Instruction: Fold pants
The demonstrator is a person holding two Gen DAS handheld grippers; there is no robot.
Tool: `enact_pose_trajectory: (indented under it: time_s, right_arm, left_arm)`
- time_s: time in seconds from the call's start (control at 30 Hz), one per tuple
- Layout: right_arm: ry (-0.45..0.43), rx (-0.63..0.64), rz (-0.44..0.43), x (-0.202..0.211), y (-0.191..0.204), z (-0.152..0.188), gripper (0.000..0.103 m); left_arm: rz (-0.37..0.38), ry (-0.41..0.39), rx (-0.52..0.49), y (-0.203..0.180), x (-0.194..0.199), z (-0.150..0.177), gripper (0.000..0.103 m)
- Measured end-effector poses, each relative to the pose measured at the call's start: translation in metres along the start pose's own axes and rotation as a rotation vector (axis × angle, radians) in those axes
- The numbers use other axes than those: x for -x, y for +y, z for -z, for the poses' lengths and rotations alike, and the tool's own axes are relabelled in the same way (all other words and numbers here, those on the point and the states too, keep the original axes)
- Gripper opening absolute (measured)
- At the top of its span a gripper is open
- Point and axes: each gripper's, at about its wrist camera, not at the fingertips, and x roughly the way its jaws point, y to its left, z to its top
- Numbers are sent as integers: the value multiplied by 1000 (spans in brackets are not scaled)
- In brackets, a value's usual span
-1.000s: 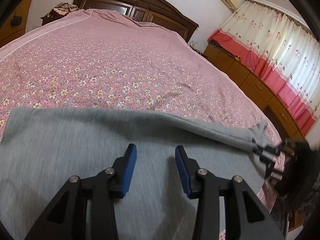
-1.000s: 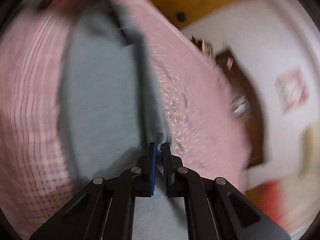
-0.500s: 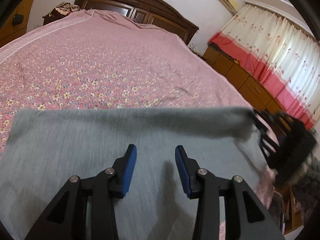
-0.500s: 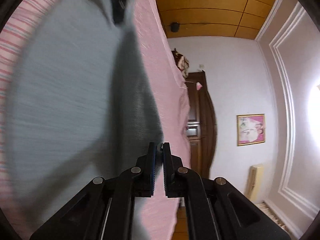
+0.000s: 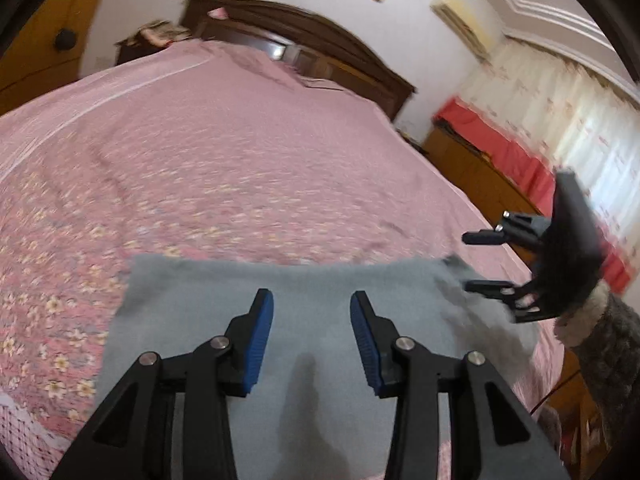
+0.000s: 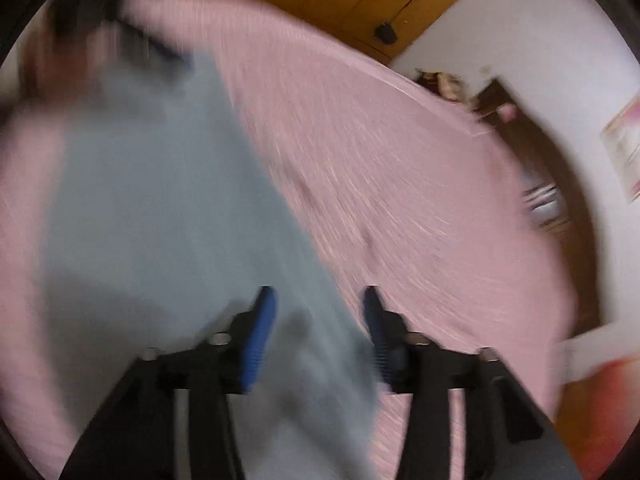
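Released since before, grey pants [image 5: 288, 320] lie folded flat; right claw [image 6: 316, 312] opening, left claw [image 5: 312, 312] open.

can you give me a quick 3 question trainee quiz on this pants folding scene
1. True or false: the right claw grips the pants.
2. What lies under the pants? A) bed cover B) wooden floor C) curtain
3. What colour are the left claw pads?

Key:
1. False; its jaws are opening and the cloth lies loose between them.
2. A, the pink floral bed cover.
3. Blue.
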Motion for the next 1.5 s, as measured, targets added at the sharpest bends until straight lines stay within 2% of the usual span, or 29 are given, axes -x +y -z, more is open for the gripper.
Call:
enact_pose_trajectory:
  time_s: [0.03, 0.1, 0.13, 0.2, 0.23, 0.27, 0.3, 0.37, 0.47, 0.53, 0.57, 0.6, 0.63, 0.7, 0.73, 0.77, 0.83, 0.93, 1.0, 1.03, 1.07, 1.1, 1.13, 1.17, 1.23, 1.3, 1.37, 1.47, 1.5]
  right_arm:
    - [-10, -37, -120, -6, -12, -15, 59]
    - [-7, -65, -294, -35, -22, -51, 59]
    - [20, -61, -340, -54, -21, -67, 59]
    - [111, -46, -409, -94, -12, -84, 58]
    - [210, -31, -449, -120, -4, -87, 52]
    - [288, -19, -477, -139, -6, -85, 40]
    - [345, -2, -491, -149, -2, -79, 39]
    - [363, 17, -525, -159, -6, -81, 39]
    - [379, -47, -556, -164, -22, -87, 38]
    - [341, 14, -462, -152, -18, -90, 24]
    - [274, 83, -317, -139, 2, -94, 7]
    - [199, 177, -153, -122, 26, -90, 7]
    - [92, 327, 91, -102, 60, -81, 7]
    - [-21, 573, 492, -94, 124, -54, 6]
    - [-36, 671, 592, -97, 144, -43, 6]
    - [-68, 829, 718, -106, 171, -24, 6]
    - [-107, 1019, 844, -122, 202, 0, 5]
    - [-114, 980, 845, -123, 202, -4, 5]
    - [-87, 908, 781, -113, 194, -16, 5]
    - [-78, 829, 686, -104, 183, -25, 6]
    - [-63, 740, 570, -95, 169, -32, 12]
    - [-42, 613, 385, -85, 148, -43, 22]
    - [-37, 489, 230, -77, 125, -54, 25]
    - [-34, 336, 65, -70, 92, -66, 34]
    - [-30, 116, -175, -68, 33, -86, 42]
    - [27, 42, -342, -79, -4, -105, 55]
    - [173, 20, -504, -108, -26, -114, 57]
    - [406, 40, -598, -163, -51, -109, 56]
    - [442, 51, -628, -172, -54, -109, 55]
  left_arm:
    - [-7, 2, 10, 3, -2, -1, 42]
    - [-26, 6, 19, 9, -4, -1, 42]
    - [-32, 4, 16, 10, -4, -1, 42]
    - [-43, -8, 14, 15, -1, -2, 42]
    - [-46, -14, 19, 18, 2, -3, 42]
    - [-47, -21, 30, 23, 4, -5, 42]
    - [-51, -25, 41, 27, 6, -6, 42]
    - [-54, -34, 64, 35, 9, -10, 42]
    - [-37, -37, 85, 41, 10, -14, 42]
    - [-42, -41, 77, 39, 13, -15, 42]
    - [-56, -51, 66, 38, 17, -15, 42]
    - [-65, -63, 63, 38, 21, -14, 42]
    - [-68, -75, 70, 40, 25, -15, 42]
    - [-72, -93, 111, 47, 32, -13, 42]
    - [-75, -100, 134, 50, 35, -13, 42]
    - [-78, -105, 146, 52, 37, -13, 42]
    - [-97, -123, 158, 55, 43, -11, 42]
    - [-117, -125, 145, 55, 47, -6, 42]
    - [-121, -119, 138, 53, 46, -7, 42]
    - [-124, -116, 135, 52, 44, -7, 42]
    - [-126, -111, 132, 52, 44, -7, 42]
    - [-126, -108, 133, 52, 42, -8, 42]
    - [-121, -107, 135, 52, 42, -8, 42]
    - [-114, -110, 140, 53, 43, -8, 42]
    - [-109, -121, 147, 54, 47, -8, 42]
    - [-114, -125, 157, 59, 49, -7, 42]
    - [-100, -121, 173, 64, 49, -6, 42]
    - [-105, -112, 180, 72, 47, -8, 42]
    - [-108, -111, 178, 74, 45, -10, 42]
